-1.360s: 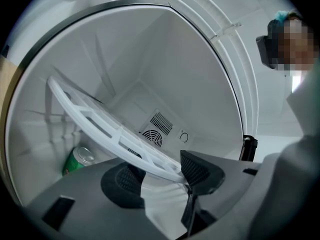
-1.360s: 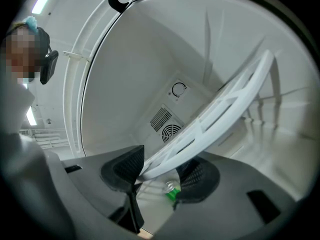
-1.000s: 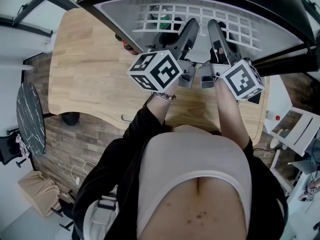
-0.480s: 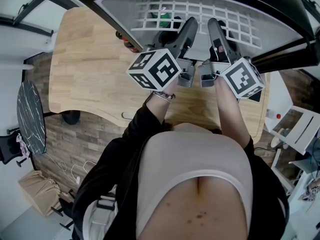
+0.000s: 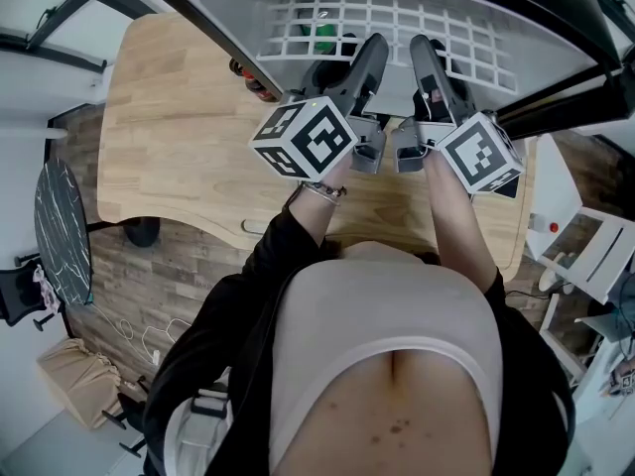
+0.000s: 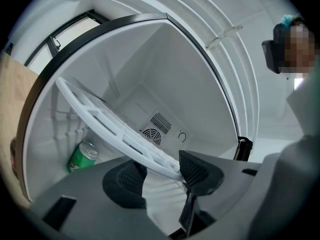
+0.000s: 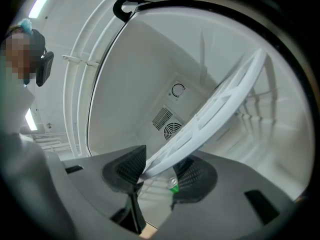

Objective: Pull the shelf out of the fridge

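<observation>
Head view, left gripper [image 5: 371, 56], right gripper [image 5: 425, 56], jaws just closing round shelf [image 5: 294, 56]

Black jacket [image 5: 223, 350], pale top [image 5: 387, 335]; left gripper [image 5: 372, 53] and right gripper [image 5: 425, 56] bear black-and-white cubes [image 5: 308, 139].

The shelf [image 5: 397, 26] is a white plastic grid lying across the inside of the fridge [image 5: 561, 43], with its front rim at the opening. The middle of that rim sits between the jaws of the left gripper [image 6: 160, 170] and the right gripper [image 7: 161, 170], side by side, and both pairs of jaws have just been closing around it. The fridge is small, black-framed and white inside, and stands open on the wooden table [image 5: 169, 137]
</observation>
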### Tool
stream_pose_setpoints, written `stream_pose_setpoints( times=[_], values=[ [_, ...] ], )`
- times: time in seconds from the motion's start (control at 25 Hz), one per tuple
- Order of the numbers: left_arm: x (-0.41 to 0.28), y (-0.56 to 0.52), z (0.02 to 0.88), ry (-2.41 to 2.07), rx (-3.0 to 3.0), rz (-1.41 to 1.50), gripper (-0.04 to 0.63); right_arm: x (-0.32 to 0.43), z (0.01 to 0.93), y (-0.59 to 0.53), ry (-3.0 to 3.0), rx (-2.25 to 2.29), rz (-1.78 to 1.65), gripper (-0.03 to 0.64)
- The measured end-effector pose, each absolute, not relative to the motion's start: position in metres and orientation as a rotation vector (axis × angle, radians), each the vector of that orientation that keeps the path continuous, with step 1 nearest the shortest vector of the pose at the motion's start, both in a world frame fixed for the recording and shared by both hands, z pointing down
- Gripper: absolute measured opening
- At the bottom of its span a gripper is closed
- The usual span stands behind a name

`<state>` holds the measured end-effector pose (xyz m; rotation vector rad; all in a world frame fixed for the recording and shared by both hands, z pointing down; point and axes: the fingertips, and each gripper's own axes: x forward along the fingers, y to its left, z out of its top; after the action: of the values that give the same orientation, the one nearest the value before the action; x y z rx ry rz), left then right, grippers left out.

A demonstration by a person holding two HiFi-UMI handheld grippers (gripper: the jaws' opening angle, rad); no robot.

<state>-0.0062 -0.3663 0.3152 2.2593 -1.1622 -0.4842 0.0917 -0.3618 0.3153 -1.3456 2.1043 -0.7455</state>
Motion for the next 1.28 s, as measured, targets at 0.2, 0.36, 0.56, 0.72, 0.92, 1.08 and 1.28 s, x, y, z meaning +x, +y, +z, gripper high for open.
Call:
stream_pose_setpoints(
  times=[0.2, 0.36, 0.56, 0.72, 0.92, 1.08, 1.28],
  values=[
    [-0.006, -0.363, 0.315, -1.165, 2.254, -0.491, 0.204, 0.092, 0.315, -0.359, 2.101, -1.34, -0.751, 0.181],
    [-0.007, -0.361, 0.314, -1.168, 2.244, -0.501, 0.199, 0.092, 0.315, -0.357, 2.101, -1.331, -0.757, 0.176],
    [-0.008, -0.359, 0.313, -1.173, 2.237, -0.508, 0.198, 0.091, 0.314, -0.354, 2.101, -1.322, -0.764, 0.175],
    [-0.009, -0.354, 0.315, -1.178, 2.232, -0.513, 0.195, 0.09, 0.315, -0.35, 2.105, -1.319, -0.764, 0.173],
    [-0.009, -0.35, 0.314, -1.179, 2.232, -0.518, 0.193, 0.09, 0.314, -0.346, 2.107, -1.309, -0.761, 0.173],
    [-0.01, -0.347, 0.314, -1.184, 2.227, -0.517, 0.192, 0.089, 0.315, -0.343, 2.113, -1.305, -0.766, 0.172],
    [-0.01, -0.343, 0.315, -1.189, 2.221, -0.528, 0.189, 0.089, 0.315, -0.339, 2.12, -1.297, -0.766, 0.172]
  ],
)
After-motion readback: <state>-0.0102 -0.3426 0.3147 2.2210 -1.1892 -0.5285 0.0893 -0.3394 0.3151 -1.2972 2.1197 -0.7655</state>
